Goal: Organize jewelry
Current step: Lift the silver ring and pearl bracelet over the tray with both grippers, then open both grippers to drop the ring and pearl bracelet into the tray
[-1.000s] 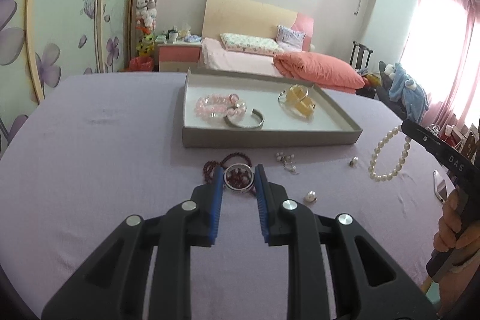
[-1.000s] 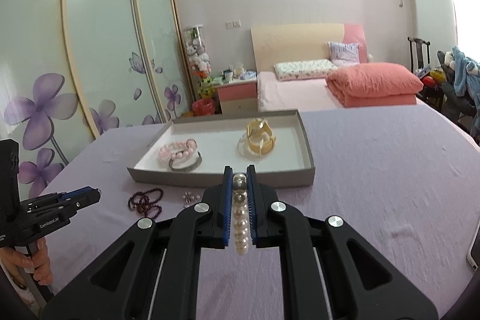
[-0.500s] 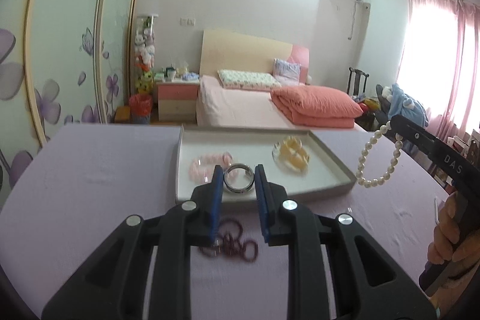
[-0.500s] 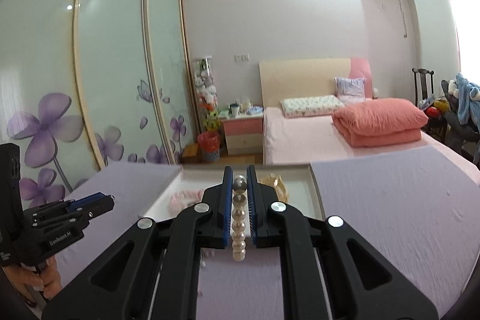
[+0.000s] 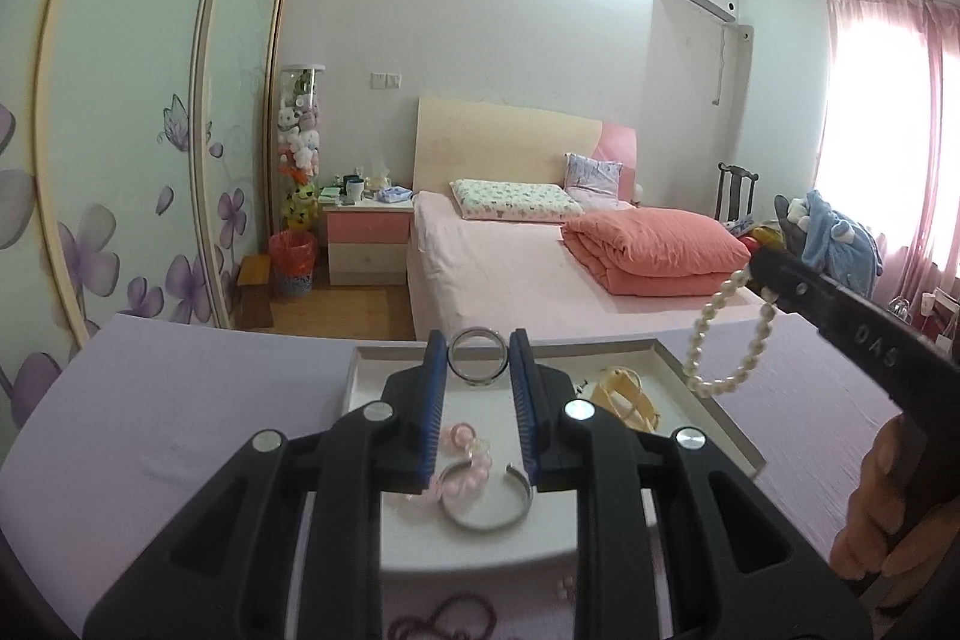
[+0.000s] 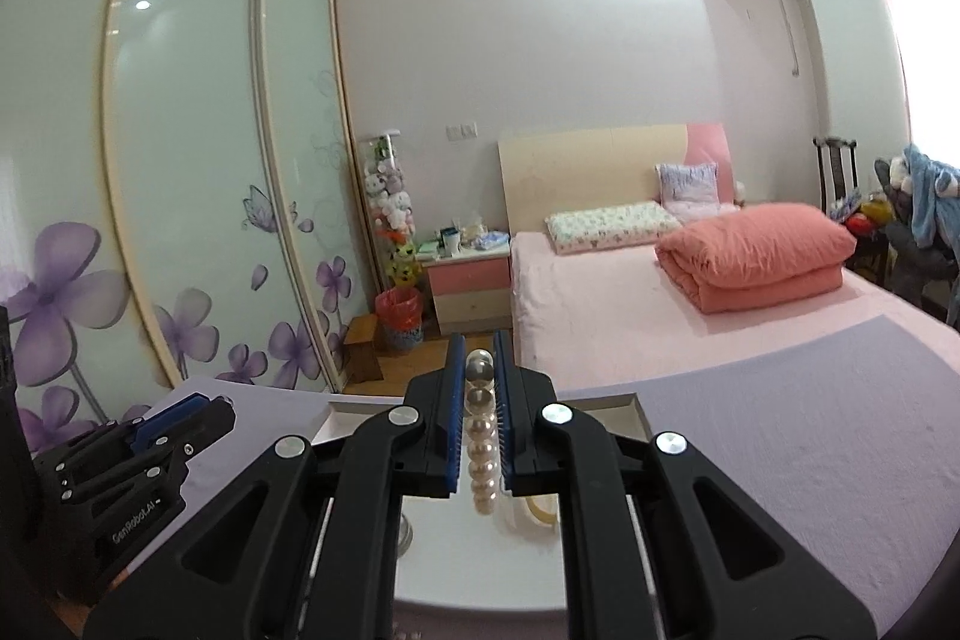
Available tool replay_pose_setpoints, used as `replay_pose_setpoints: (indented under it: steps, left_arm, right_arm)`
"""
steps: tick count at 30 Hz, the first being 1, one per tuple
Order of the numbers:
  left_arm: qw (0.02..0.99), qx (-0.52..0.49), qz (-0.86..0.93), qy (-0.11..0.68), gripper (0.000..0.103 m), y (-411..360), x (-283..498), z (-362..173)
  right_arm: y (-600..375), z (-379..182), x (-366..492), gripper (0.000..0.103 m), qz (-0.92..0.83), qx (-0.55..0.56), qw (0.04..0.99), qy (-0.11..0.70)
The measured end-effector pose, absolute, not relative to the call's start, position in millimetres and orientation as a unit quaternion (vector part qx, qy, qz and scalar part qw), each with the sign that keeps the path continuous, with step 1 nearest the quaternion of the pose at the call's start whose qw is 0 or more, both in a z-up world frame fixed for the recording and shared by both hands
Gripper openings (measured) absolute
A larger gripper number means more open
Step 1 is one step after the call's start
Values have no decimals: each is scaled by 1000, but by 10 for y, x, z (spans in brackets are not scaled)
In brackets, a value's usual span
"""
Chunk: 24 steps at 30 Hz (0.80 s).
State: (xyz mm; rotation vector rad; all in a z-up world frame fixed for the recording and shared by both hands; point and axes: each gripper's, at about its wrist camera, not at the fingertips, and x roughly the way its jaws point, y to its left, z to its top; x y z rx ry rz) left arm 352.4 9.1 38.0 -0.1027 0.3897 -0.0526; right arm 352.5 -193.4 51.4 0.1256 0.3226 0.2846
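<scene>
While a silver ring [image 5: 478, 363] sits pinched between the blue pads of the left hand-held gripper [image 5: 478, 370] above the white tray [image 5: 702, 400], the right hand-held gripper [image 6: 480, 388] clamps a pearl bracelet [image 6: 482, 454] that dangles over the same tray, on the lilac-covered counter [image 5: 180, 430].

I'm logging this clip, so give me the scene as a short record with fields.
left gripper: shut on silver ring, held above tray
right gripper: shut on pearl bracelet, which hangs over the tray
in tray: pink bead bracelet, silver cuff, yellow bangle
on purple cloth, near edge: dark red beads
</scene>
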Motion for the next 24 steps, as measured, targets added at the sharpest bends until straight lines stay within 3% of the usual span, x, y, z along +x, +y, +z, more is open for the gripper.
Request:
replay_pose_setpoints:
  steps: [24]
  left_arm:
    - [958, -53, -22, 280, 22, 58, 4563, -292]
  right_arm:
    - [-1662, -123, 4289, 11, 102, 48, 953, 281]
